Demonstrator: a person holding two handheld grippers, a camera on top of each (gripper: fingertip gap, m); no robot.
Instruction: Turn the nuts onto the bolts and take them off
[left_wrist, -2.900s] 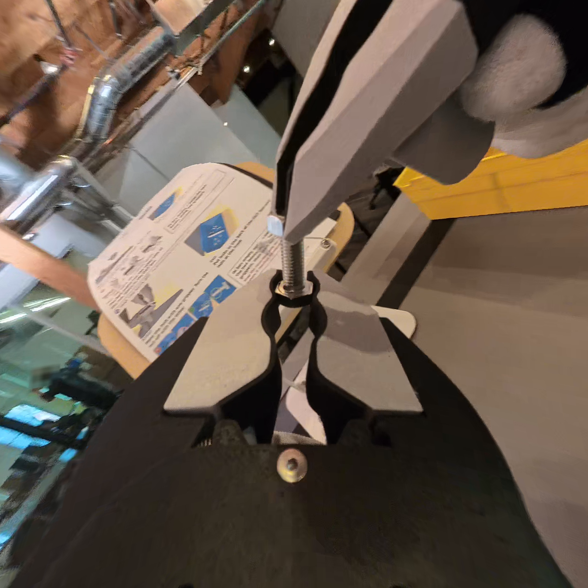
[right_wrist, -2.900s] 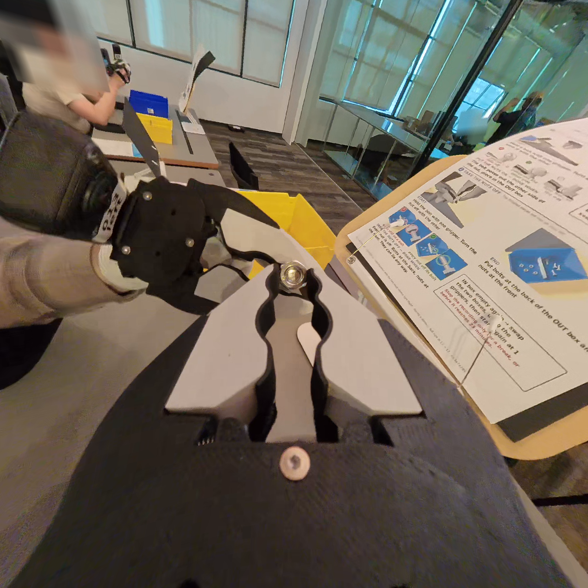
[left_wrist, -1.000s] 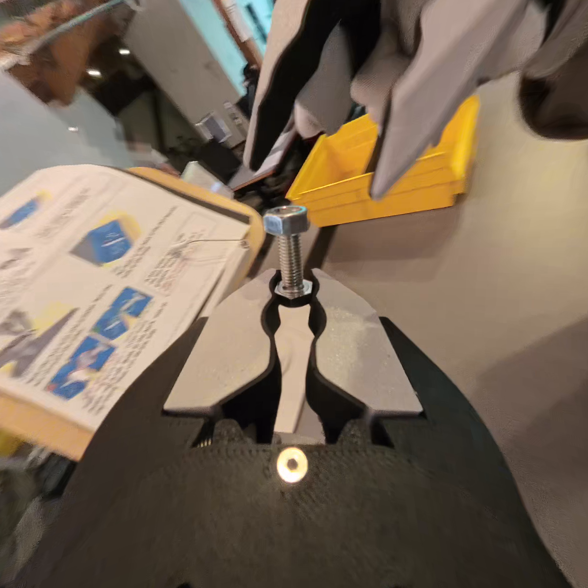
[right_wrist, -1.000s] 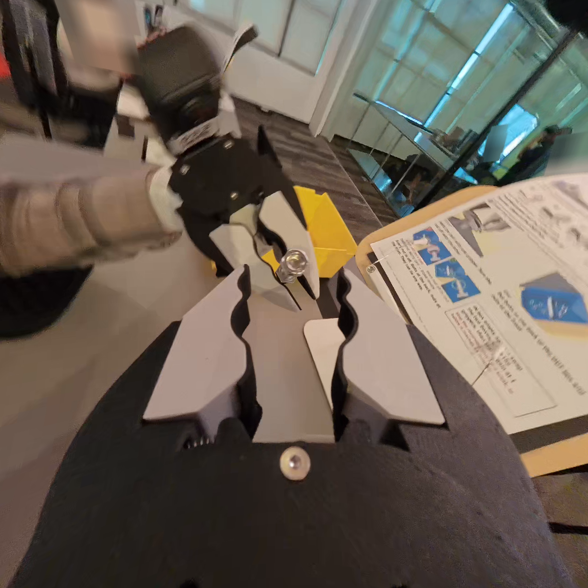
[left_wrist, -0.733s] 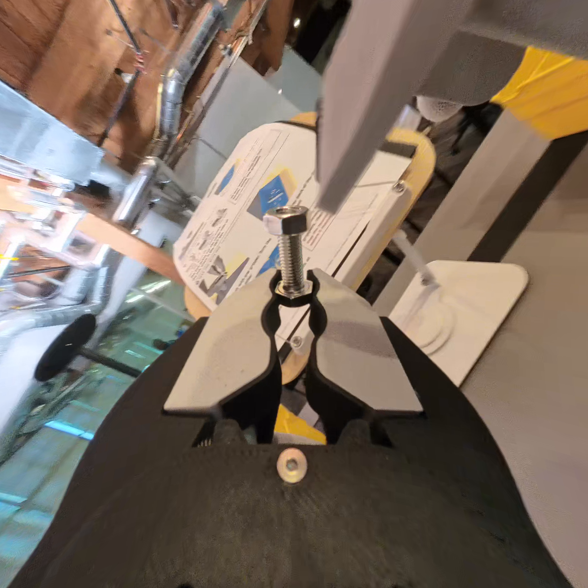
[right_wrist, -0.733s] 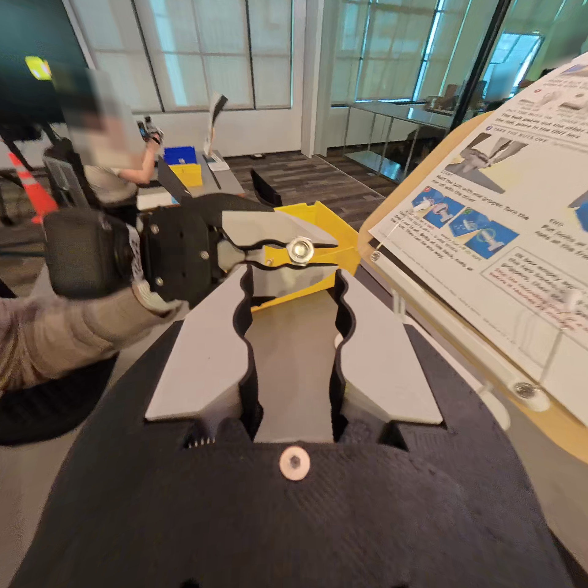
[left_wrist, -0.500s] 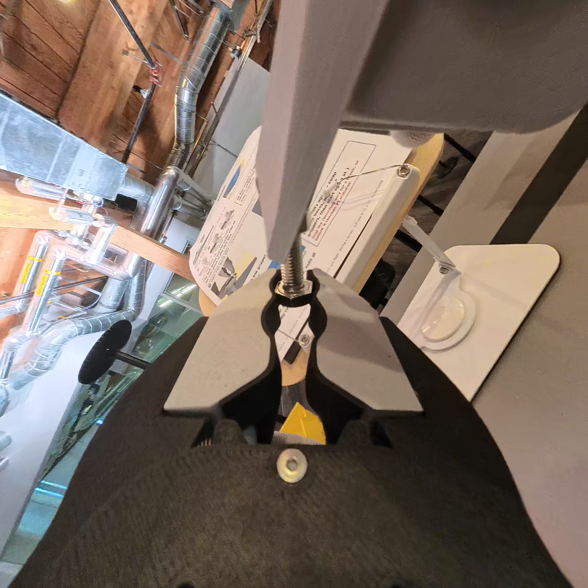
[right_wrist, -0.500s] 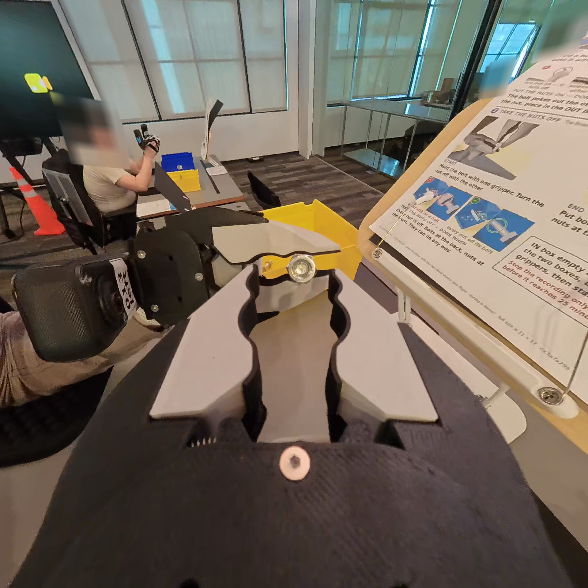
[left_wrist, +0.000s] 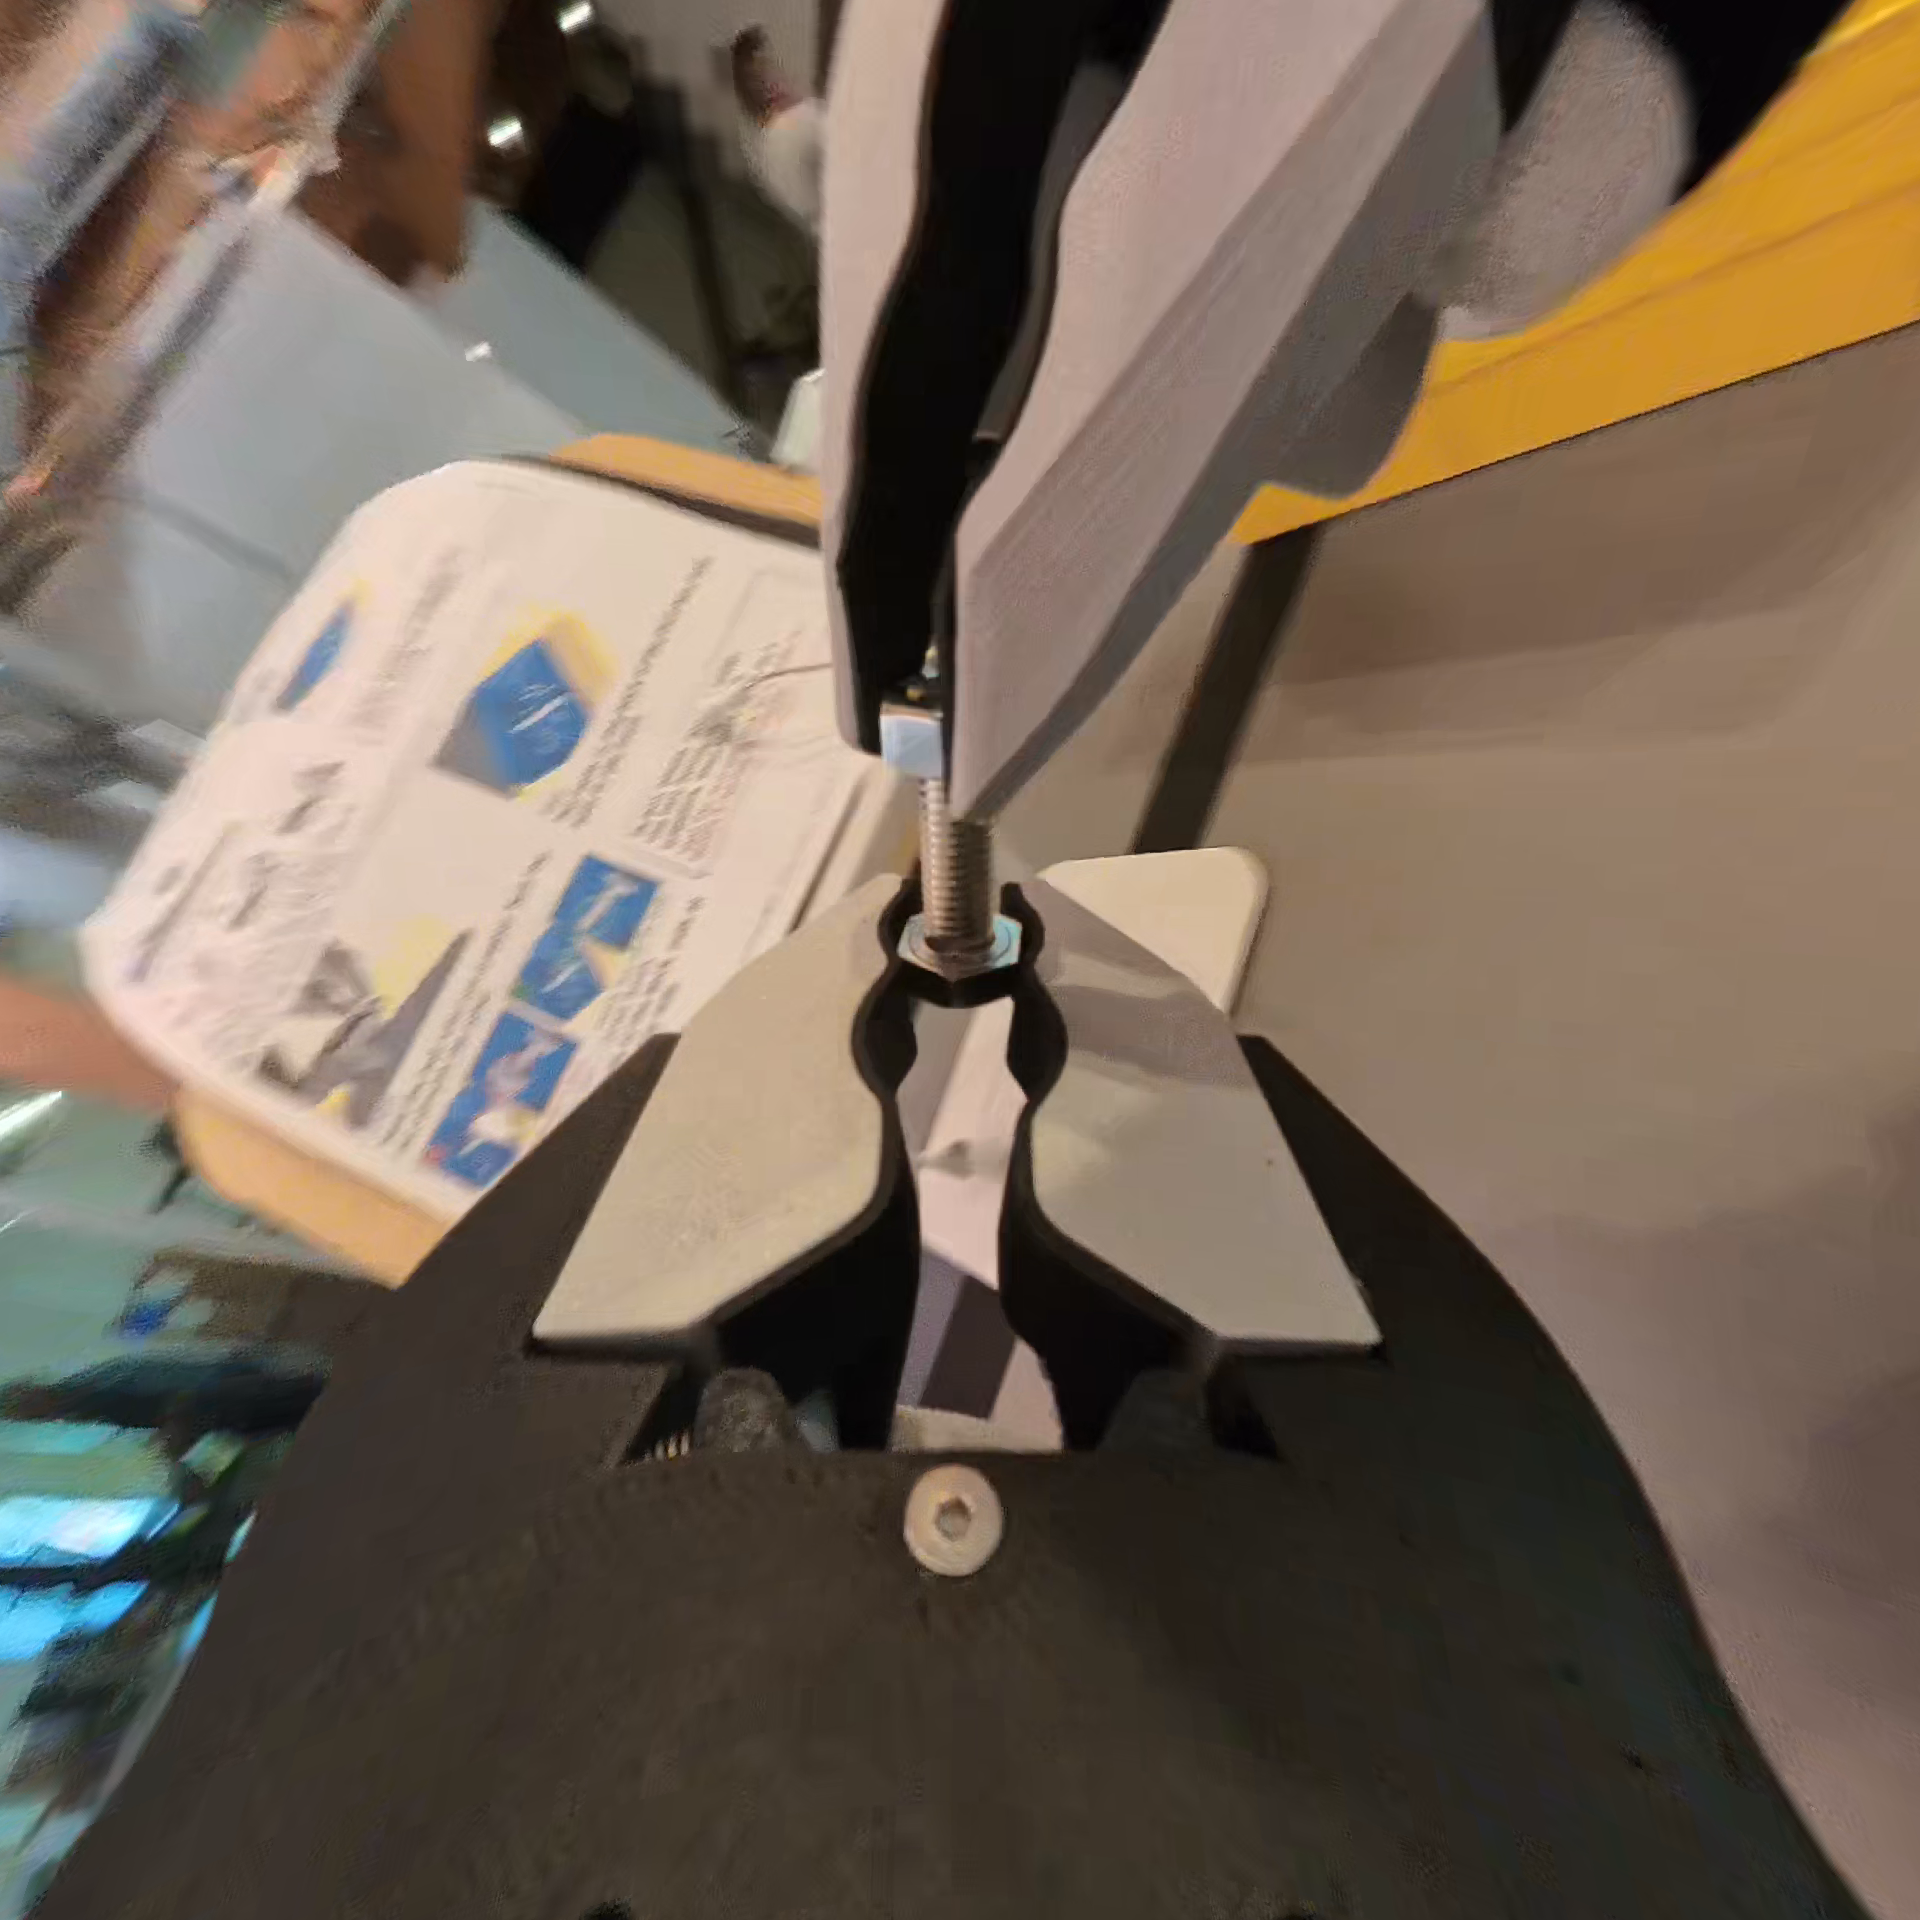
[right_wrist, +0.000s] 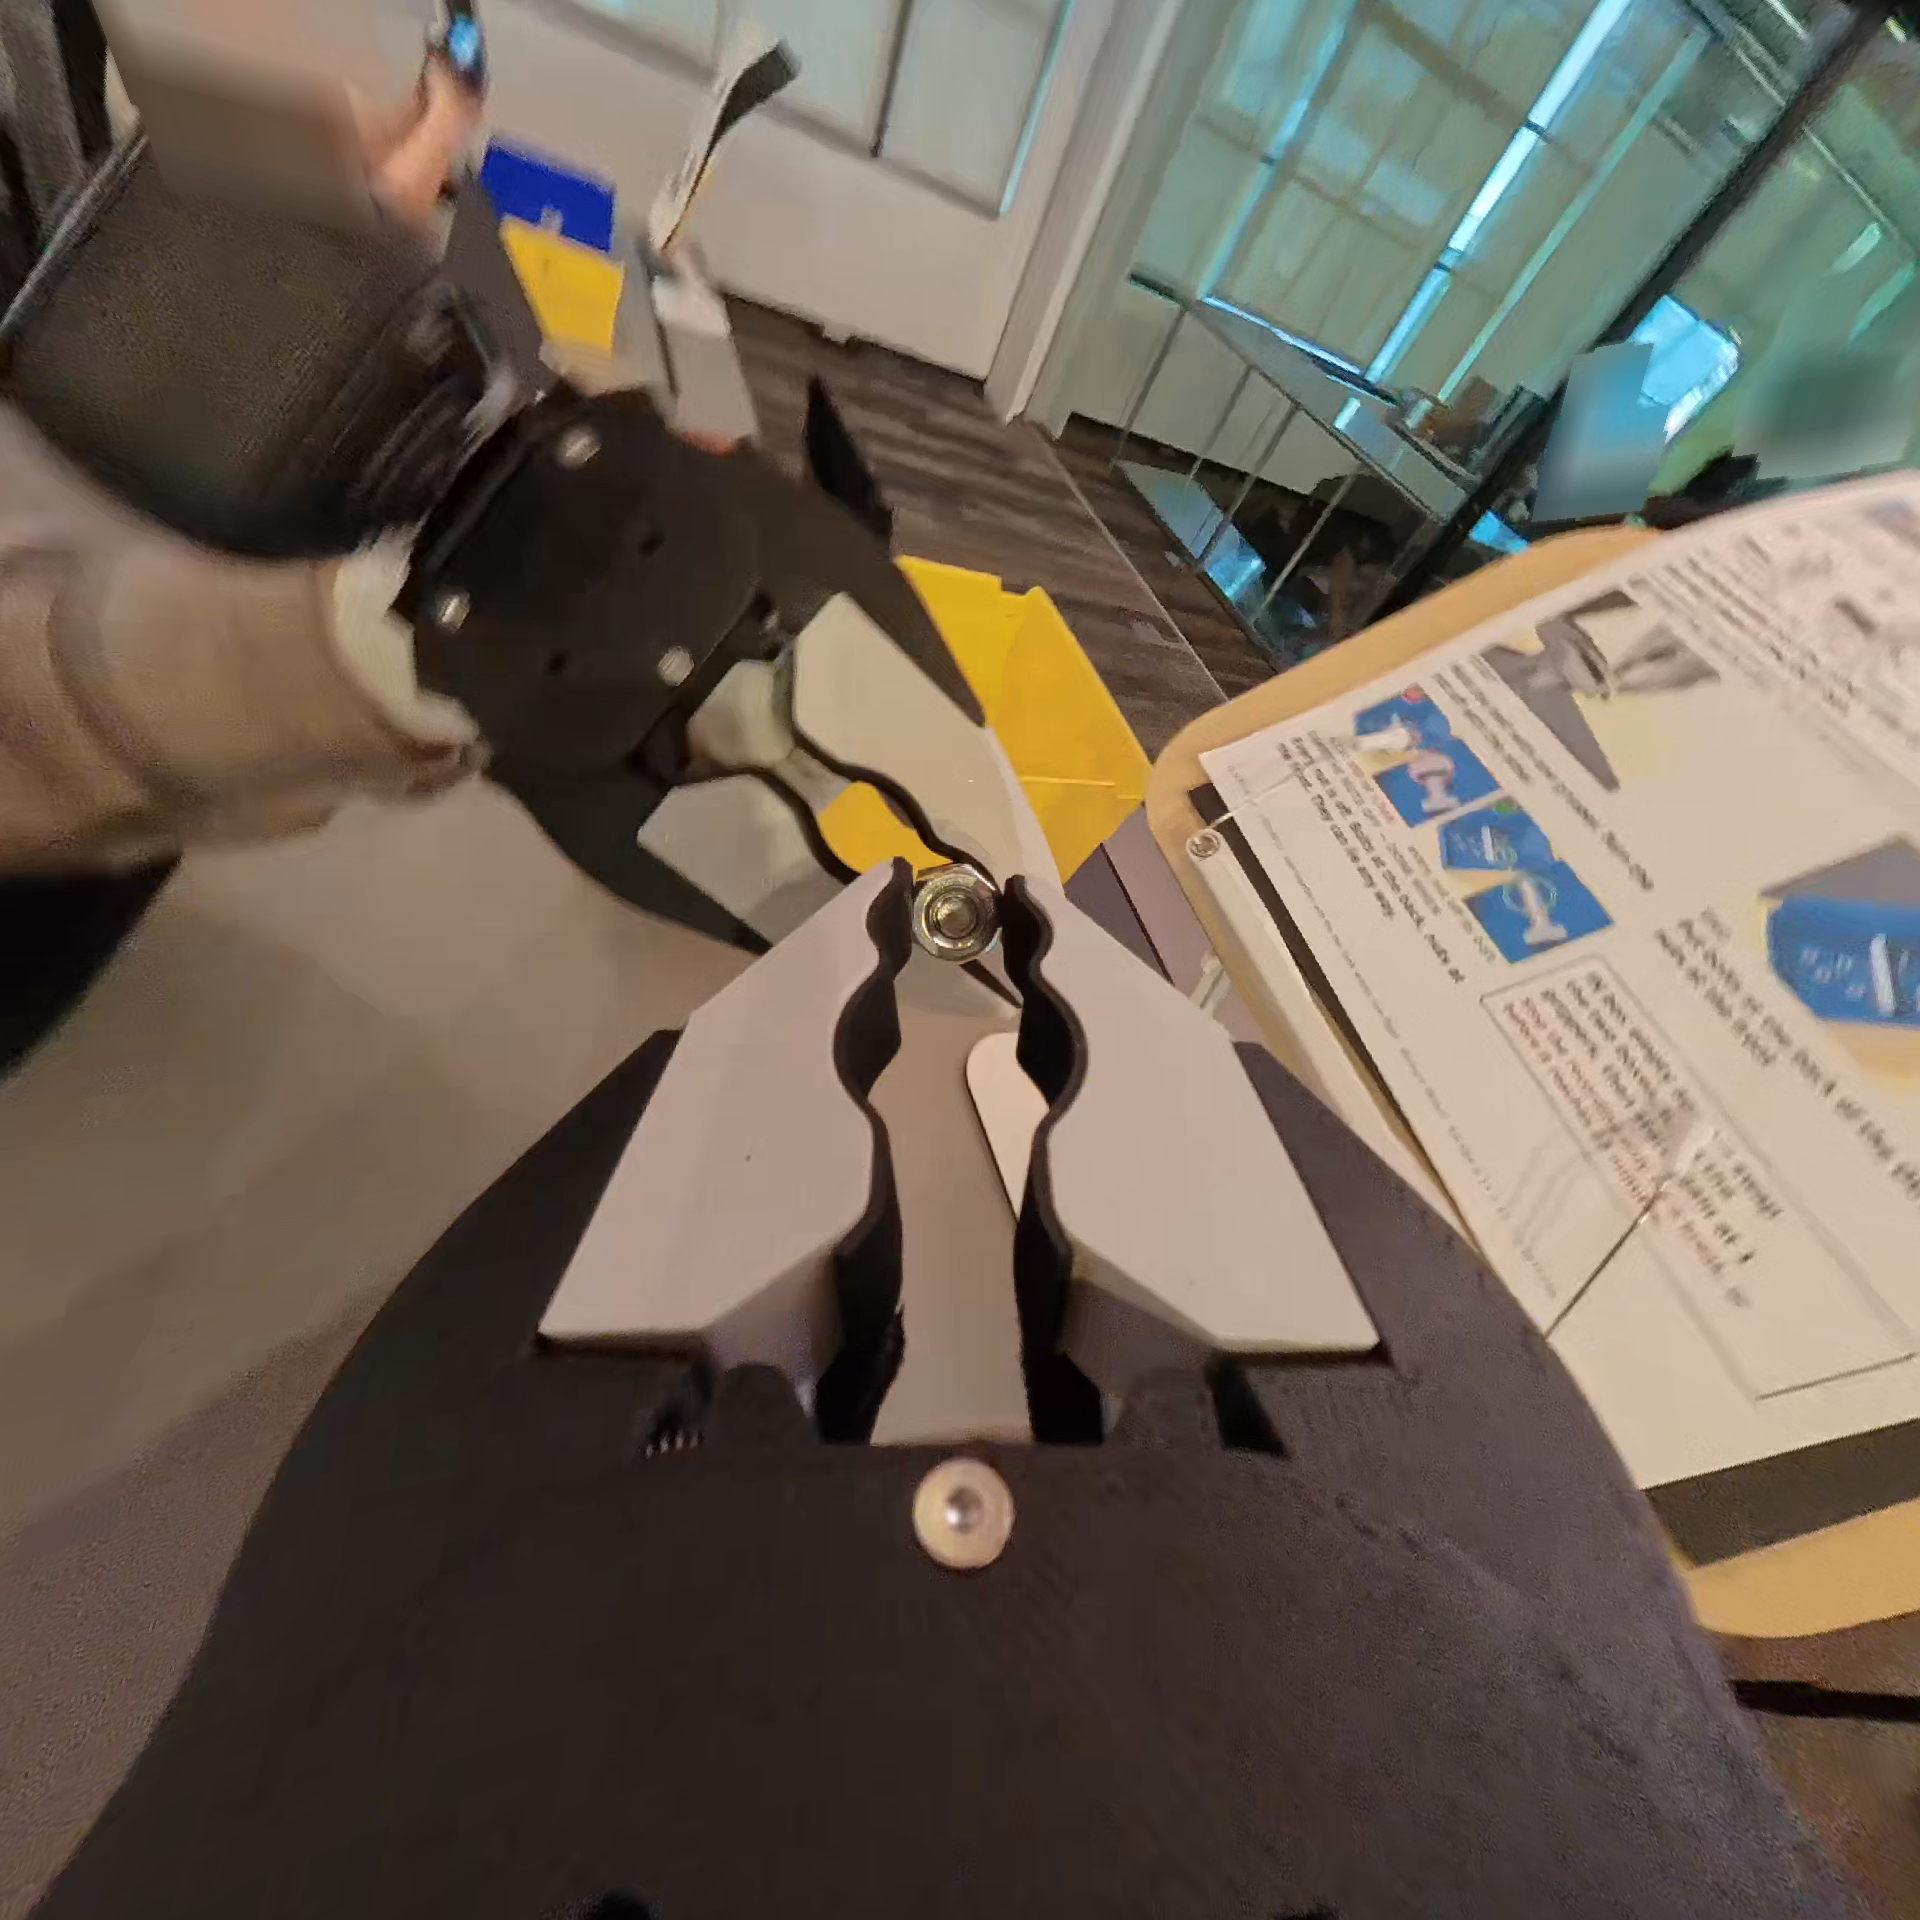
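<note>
In the left wrist view my left gripper (left_wrist: 956, 940) is shut on a steel hex nut (left_wrist: 961, 943) at its fingertips. The threaded bolt (left_wrist: 943, 852) runs through the nut and stands up from it. Its hex head (left_wrist: 914, 743) is clamped between the grey fingers (left_wrist: 1143, 416) of my right gripper, which comes down from above. In the right wrist view my right gripper (right_wrist: 956, 914) is shut on the bolt head (right_wrist: 954, 914), seen end-on. The left gripper's fingers (right_wrist: 894, 707) lie just beyond it, held by a gloved hand (right_wrist: 187, 665).
A yellow bin (left_wrist: 1662, 291) sits at the back of the grey table (left_wrist: 1558, 935), also in the right wrist view (right_wrist: 1049, 717). An instruction sheet on a wooden board (right_wrist: 1610, 987) stands on a white base (left_wrist: 1174, 914) beside the grippers. A person sits far behind.
My right gripper was open and clear of the bolt; it has moved in and shut on the bolt head. My left gripper kept hold of the nut while swinging around.
</note>
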